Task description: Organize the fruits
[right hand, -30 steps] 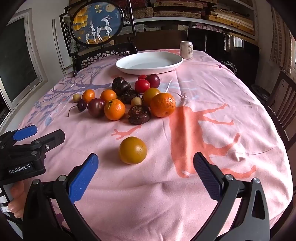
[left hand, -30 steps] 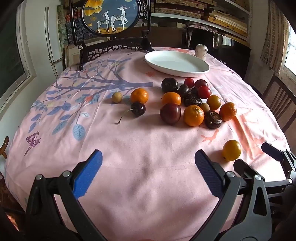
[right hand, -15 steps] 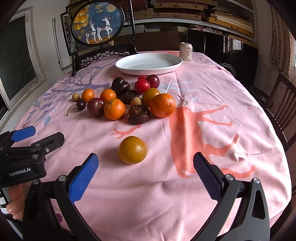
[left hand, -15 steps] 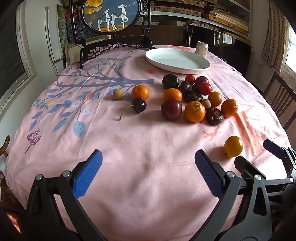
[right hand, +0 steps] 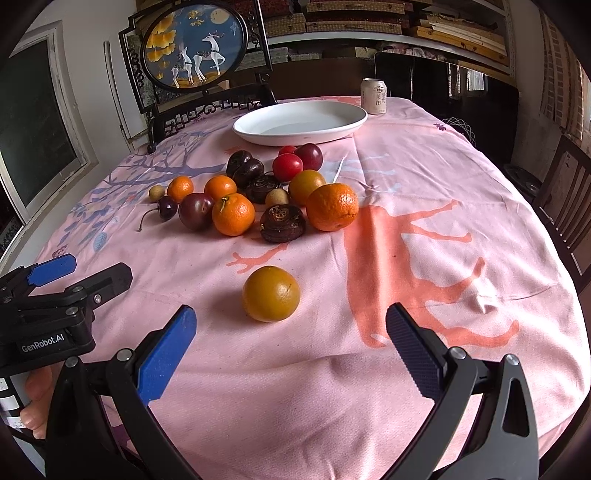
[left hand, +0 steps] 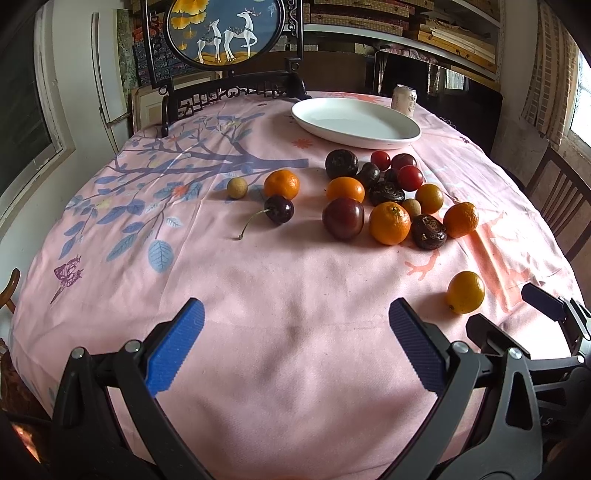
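Observation:
Several fruits lie on a pink tablecloth: oranges, a dark plum, a cherry, red fruits and dark passion fruits. A lone yellow-orange fruit sits apart at the front; it also shows in the left wrist view. An empty white plate stands at the back. My left gripper is open and empty above bare cloth. My right gripper is open and empty, just behind the lone fruit.
A drink can stands behind the plate. A dark chair with a round deer picture is at the far side. Another wooden chair is at the right. The table edge curves close below both grippers.
Both grippers have drawn back and lifted slightly, so the fruits sit a little further away in view. Both stay open; nothing on the table has moved.

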Demonstrator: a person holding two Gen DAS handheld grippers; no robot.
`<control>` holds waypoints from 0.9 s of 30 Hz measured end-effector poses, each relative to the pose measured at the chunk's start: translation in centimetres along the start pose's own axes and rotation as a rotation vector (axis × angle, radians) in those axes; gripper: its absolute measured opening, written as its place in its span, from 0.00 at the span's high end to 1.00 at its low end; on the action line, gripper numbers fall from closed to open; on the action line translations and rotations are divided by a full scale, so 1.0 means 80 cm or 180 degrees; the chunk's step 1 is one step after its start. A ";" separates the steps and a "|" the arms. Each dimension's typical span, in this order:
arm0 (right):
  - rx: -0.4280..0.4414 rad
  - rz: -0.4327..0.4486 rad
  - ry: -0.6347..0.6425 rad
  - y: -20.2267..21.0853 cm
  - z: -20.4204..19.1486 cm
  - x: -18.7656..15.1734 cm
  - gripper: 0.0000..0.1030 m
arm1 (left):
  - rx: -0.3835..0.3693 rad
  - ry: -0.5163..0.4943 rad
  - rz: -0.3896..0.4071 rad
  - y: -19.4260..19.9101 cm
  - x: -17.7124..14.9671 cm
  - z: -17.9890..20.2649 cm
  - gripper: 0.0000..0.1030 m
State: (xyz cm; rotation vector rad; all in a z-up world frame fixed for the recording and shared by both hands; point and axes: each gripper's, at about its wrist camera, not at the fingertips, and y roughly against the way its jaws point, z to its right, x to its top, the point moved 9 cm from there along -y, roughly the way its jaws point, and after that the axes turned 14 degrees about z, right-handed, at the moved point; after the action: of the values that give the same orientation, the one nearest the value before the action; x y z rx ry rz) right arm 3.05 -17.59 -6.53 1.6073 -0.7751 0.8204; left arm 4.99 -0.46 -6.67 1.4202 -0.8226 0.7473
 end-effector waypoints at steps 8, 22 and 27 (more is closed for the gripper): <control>0.0017 -0.0020 -0.0005 -0.001 -0.002 -0.003 0.01 | -0.0002 0.0002 0.0008 0.001 0.001 -0.001 0.02; 0.0003 -0.0028 0.0017 -0.002 -0.001 -0.005 0.01 | -0.0006 0.0007 -0.0009 0.002 -0.002 0.000 0.02; 0.0003 -0.0018 0.0043 -0.001 -0.002 -0.005 0.01 | -0.0008 0.0002 -0.0011 0.002 -0.003 0.001 0.02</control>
State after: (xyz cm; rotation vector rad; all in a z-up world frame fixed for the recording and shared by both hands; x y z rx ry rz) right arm 2.85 -17.43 -6.86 1.6026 -0.7603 0.8268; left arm 4.73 -0.50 -6.76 1.4186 -0.8203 0.7438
